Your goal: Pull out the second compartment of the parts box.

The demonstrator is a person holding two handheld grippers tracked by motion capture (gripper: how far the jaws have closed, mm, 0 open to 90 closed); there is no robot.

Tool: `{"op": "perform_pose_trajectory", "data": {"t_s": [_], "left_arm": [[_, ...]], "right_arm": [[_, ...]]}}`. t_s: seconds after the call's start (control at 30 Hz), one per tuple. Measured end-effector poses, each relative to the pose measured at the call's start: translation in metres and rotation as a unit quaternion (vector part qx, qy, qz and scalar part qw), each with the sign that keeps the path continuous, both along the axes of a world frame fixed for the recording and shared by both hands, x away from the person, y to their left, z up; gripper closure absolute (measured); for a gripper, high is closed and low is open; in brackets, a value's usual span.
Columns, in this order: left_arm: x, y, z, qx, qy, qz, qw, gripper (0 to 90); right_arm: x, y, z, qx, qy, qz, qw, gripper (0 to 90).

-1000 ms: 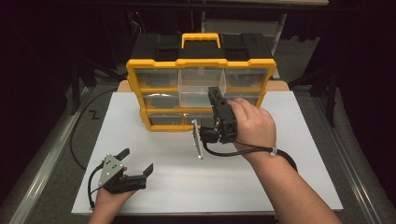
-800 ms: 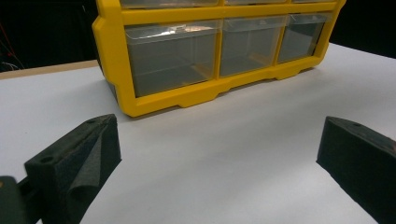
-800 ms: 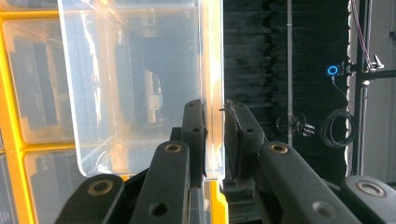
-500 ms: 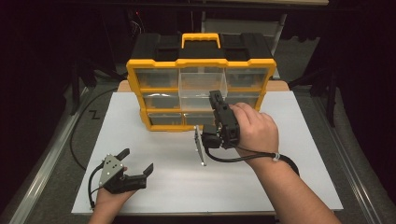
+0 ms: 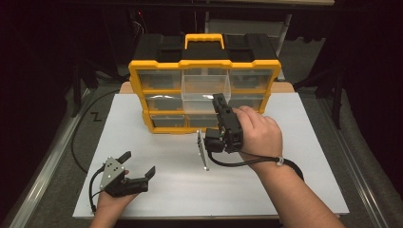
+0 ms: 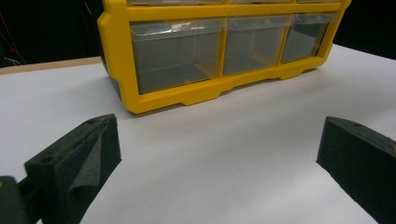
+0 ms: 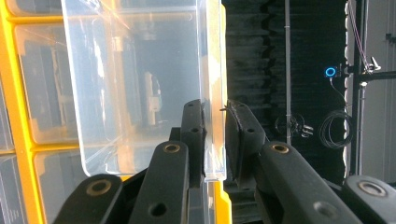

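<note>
Nearest me, my left gripper (image 5: 138,167) rests low at the near left of the flat white table board (image 5: 294,190), held in my left hand (image 5: 111,202); its black jaws stand wide apart with bare board between them. Further in, right of centre, my right hand (image 5: 259,133) holds the right gripper (image 7: 215,126) turned on its side, its jaws narrowed onto the thin front wall of the clear plastic drawer (image 5: 206,94). That drawer juts out toward me from the middle column of the yellow-framed organiser with a black top and yellow handle (image 5: 204,64), which stands at the far middle of the board.
</note>
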State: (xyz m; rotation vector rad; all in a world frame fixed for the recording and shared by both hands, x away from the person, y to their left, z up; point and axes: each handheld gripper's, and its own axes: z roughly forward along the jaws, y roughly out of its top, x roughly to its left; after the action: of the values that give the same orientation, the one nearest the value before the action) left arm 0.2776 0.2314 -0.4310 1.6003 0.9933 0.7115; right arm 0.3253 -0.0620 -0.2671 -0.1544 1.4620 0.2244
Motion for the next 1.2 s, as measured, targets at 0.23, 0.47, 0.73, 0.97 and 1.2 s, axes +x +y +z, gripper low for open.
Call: {"op": "perform_pose_trajectory", "data": {"t_s": [0.23,0.47,0.73,0.97,1.2], "left_arm": [[0.001,-0.005,-0.001,0.008,0.0,-0.009,0.9999,0.3],[0.002,-0.004,-0.001,0.004,0.002,-0.008,1.0,0.3],[0.002,-0.004,-0.001,0.004,0.004,-0.009,0.9999,0.3],[0.001,-0.002,-0.001,0.001,0.005,-0.007,1.0,0.3],[0.001,-0.002,-0.001,0.001,0.006,-0.007,1.0,0.3]], "right_arm": [[0.0,0.0,0.0,0.001,-0.004,0.003,1.0,79.8],[0.001,0.001,-0.002,0.007,-0.004,0.001,1.0,79.6],[0.0,0.001,0.0,0.005,0.003,0.001,1.0,77.7],[-0.007,0.0,0.002,-0.005,0.016,0.006,0.9998,67.6],[-0.014,-0.007,-0.011,0.004,0.033,0.005,0.9994,61.2]]}}
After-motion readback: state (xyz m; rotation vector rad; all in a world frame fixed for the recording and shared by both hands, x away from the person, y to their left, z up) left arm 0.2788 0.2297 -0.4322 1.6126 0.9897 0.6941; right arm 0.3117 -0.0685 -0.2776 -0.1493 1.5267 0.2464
